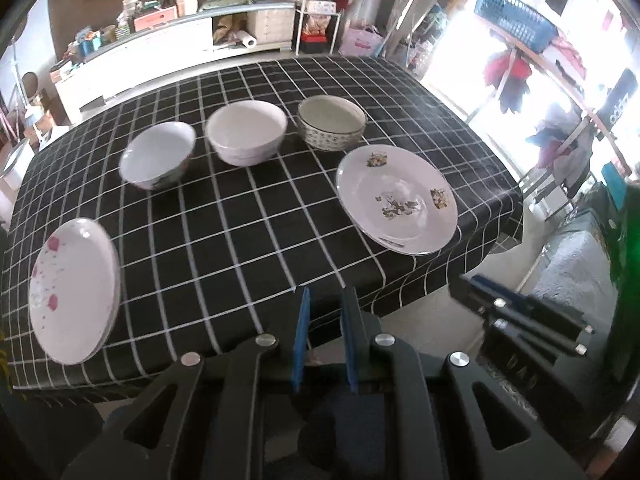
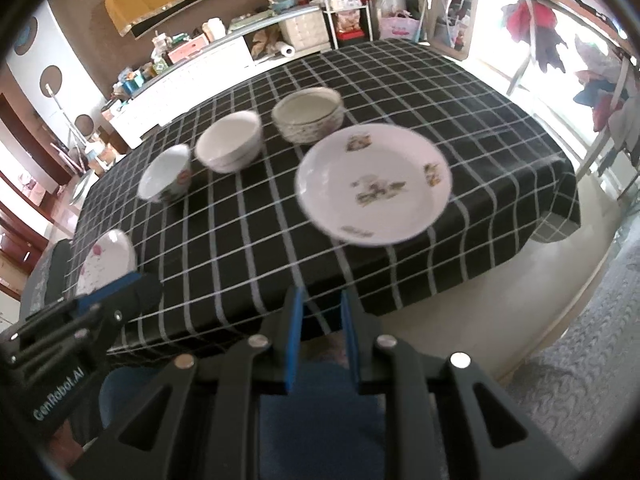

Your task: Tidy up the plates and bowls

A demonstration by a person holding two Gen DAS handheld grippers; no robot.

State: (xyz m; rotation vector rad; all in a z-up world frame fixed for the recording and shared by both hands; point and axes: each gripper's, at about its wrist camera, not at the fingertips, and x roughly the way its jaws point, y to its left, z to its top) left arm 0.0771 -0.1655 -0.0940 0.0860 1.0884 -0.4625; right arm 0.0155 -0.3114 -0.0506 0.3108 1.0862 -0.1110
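1. A table [image 1: 256,248] in a black checked cloth carries the crockery, ranked by size: a floral plate [image 1: 397,199] at three o'clock close to the right edge, a pink-speckled plate [image 1: 74,290] at eight o'clock near the front-left corner, then three bowls in a row at twelve o'clock.
2. The bowls: a patterned bowl [image 1: 331,127] at one o'clock, seemingly a nested stack; a plain white bowl [image 1: 246,131] in the middle, also apparently stacked; and a small painted bowl [image 1: 157,155] at eleven o'clock.
3. Risk, as judged: both plates lie near edges, so a clumsy rim pinch could push one off; smooth glazed rims may slip from narrow pads.
4. The left gripper [image 1: 324,336] hovers low before the front edge, aimed across the table, its jaws slightly parted and holding nothing.
5. The right gripper [image 2: 320,340] is poised likewise, facing the floral plate [image 2: 374,184], its jaws a narrow gap apart and empty.
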